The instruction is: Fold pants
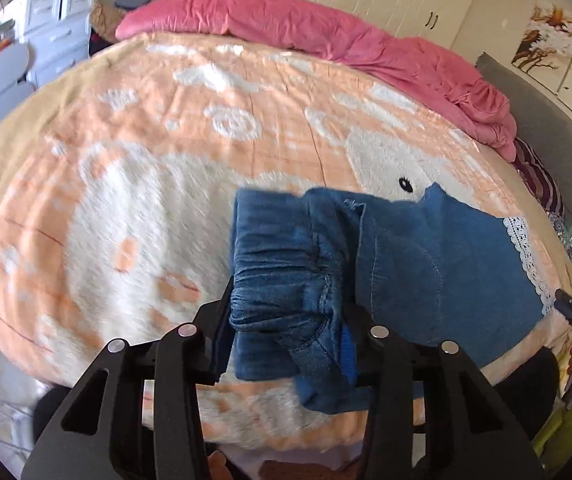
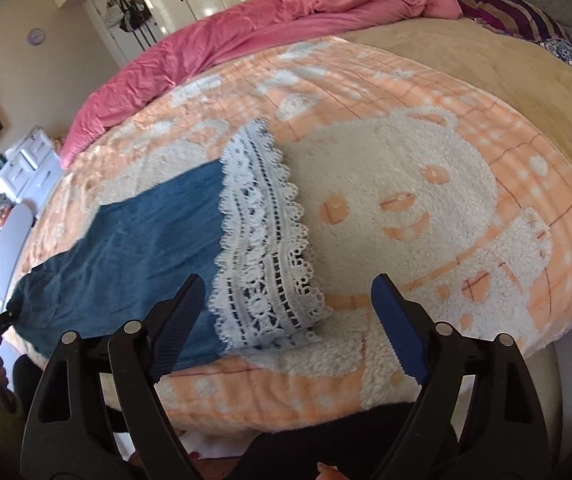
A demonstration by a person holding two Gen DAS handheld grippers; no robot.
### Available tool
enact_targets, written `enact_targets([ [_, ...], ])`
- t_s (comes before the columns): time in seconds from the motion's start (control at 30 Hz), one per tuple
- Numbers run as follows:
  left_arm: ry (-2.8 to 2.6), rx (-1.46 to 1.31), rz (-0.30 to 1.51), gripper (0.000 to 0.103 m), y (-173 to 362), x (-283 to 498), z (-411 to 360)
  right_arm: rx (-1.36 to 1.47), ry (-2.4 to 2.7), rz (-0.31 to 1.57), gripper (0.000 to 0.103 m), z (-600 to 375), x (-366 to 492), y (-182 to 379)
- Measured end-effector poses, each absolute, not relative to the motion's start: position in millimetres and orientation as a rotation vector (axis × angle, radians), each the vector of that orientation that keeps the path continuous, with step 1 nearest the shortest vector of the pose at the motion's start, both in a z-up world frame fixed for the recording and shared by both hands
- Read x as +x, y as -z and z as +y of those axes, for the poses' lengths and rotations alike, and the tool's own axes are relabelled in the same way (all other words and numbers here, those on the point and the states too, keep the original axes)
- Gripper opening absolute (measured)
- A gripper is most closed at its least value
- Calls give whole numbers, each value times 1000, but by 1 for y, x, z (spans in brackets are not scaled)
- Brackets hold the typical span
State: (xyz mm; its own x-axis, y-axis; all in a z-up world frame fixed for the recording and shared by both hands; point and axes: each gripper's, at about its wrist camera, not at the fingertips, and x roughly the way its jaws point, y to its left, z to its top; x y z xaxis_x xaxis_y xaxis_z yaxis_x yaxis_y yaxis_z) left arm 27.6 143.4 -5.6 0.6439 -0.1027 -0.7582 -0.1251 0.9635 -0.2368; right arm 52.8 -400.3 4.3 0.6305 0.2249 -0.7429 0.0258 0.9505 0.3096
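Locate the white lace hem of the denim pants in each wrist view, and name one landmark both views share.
Left wrist view: the lace hem runs down the right side, at the pants' far end.
Right wrist view: the lace hem lies centre frame, just beyond the open jaws.
Shared landmark: the pink duvet along the bed's far edge.

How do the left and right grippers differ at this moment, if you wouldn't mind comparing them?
The left gripper is clamped on the bunched waistband end of the denim pants; the right gripper holds nothing. The left jaws stand close together around fabric, while the right jaws are spread wide. The left lifts its end off the blanket; the right hangs above the lace hem, which lies flat. Both have black bodies.
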Motion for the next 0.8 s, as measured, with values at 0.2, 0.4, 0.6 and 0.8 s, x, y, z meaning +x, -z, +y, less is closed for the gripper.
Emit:
enact_targets([
  [0.2, -3, -259, 916, 44, 13, 27, 138, 168, -148, 869, 79, -369, 55, -13],
  [0.4, -12, -233, 946, 49, 23, 25, 135, 27, -106, 932, 79, -358, 68, 3],
  [0.6, -50, -192, 944, 62, 27, 24, 141, 22, -73, 1013, 79, -370, 70, 27],
  [0.8, -36, -225, 902, 65, 9, 14, 152, 24, -79, 1016, 81, -370, 65, 26],
])
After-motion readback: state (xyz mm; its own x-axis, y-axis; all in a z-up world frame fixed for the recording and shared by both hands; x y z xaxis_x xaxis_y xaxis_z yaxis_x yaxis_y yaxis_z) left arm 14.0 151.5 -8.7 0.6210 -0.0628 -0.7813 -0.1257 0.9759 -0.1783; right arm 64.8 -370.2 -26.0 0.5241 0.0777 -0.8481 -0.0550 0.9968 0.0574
